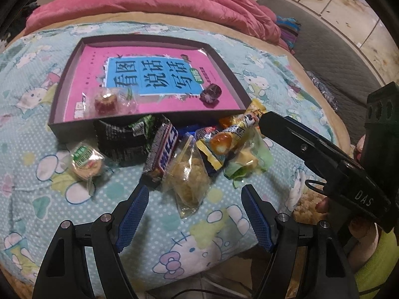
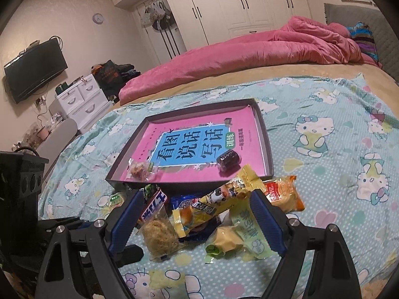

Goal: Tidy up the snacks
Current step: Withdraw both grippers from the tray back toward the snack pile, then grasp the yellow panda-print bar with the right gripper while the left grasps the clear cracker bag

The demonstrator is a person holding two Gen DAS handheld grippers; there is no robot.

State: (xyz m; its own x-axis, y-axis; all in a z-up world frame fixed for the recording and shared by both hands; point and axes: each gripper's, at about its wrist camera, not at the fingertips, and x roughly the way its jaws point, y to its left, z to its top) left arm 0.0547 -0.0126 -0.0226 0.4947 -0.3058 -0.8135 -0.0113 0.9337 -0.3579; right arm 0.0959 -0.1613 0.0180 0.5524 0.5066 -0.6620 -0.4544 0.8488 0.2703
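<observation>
I held my left claw [image 1: 194,199] and right claw [image 2: 197,214] wide open and empty over the snack pile [image 1: 189,149] on the bed, just before the tray [image 1: 67,69], ready to pick.

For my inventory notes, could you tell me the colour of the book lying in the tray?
Pink book, blue title panel; clearest in left wrist view.

We see a shallow dark tray [image 1: 239,79] lying flat on the bed, lined with a pink book cover. Inside, a clear-wrapped reddish cake [image 1: 106,103] sits at its seven o'clock corner and a dark wrapped sweet [image 1: 210,93] at five o'clock. Just outside its near wall, at six o'clock, a heap of snacks [image 1: 189,149] lies loose, wrappers overlapping.
</observation>
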